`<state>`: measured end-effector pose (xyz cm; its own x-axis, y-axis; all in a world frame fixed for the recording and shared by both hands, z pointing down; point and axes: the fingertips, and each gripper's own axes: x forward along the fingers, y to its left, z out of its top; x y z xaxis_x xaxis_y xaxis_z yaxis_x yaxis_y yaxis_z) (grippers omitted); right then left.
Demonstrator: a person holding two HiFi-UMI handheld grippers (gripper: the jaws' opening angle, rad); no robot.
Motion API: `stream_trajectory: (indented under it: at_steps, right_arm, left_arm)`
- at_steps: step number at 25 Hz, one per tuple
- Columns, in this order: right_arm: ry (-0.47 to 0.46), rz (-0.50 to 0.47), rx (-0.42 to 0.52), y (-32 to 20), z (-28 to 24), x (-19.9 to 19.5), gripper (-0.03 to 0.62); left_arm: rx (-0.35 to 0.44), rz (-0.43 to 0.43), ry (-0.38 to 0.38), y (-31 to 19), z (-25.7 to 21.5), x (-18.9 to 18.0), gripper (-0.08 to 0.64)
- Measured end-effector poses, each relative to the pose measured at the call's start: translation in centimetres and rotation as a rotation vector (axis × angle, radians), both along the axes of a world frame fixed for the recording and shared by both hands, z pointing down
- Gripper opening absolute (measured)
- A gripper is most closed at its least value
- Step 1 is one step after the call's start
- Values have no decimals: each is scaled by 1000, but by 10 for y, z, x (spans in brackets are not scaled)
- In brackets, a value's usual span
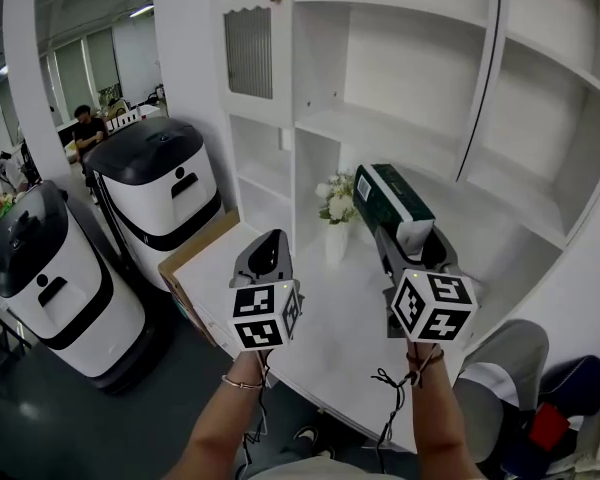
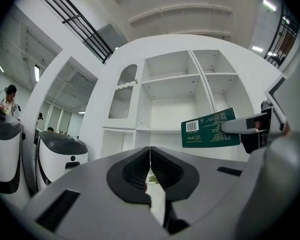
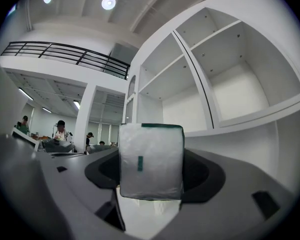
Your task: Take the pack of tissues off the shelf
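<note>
The pack of tissues (image 1: pixel 392 198) is a dark green and white brick, held in the air in front of the shelf (image 1: pixel 420 118). My right gripper (image 1: pixel 412 236) is shut on its near end. In the right gripper view the pack's white end (image 3: pixel 151 160) fills the space between the jaws. The left gripper view shows the green pack (image 2: pixel 210 128) with its barcode, off to the right and clear of the shelves. My left gripper (image 1: pixel 266 253) hangs over the white table (image 1: pixel 330 308), shut and holding nothing; its jaws meet in the left gripper view (image 2: pixel 150 168).
A small vase of white flowers (image 1: pixel 336 208) stands on the table by the shelf's lower left. Two white and black machines (image 1: pixel 160 183) stand on the floor to the left. A cardboard panel (image 1: pixel 195 253) leans at the table's left edge. A grey chair (image 1: pixel 505 368) is at right.
</note>
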<state>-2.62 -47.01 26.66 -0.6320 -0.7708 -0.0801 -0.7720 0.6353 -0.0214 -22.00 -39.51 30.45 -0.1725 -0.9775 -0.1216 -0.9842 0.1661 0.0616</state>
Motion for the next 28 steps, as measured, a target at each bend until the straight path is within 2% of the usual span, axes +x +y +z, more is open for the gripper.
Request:
stream_trajectory:
  at_steps: [9, 16, 21, 28]
  right_arm:
    - [34, 84, -84, -13, 67, 28, 333]
    - [15, 209, -126, -15, 114, 66, 333]
    - [22, 297, -132, -9, 138, 97, 333]
    - [12, 349, -172, -8, 157, 123, 333]
  left_arm:
    - [-54, 40, 52, -18, 51, 7, 18]
    - [-111, 85, 81, -32, 85, 19, 18]
    - [-129, 126, 78, -38, 101, 39, 18]
    - [-147, 168, 86, -47, 116, 58, 18]
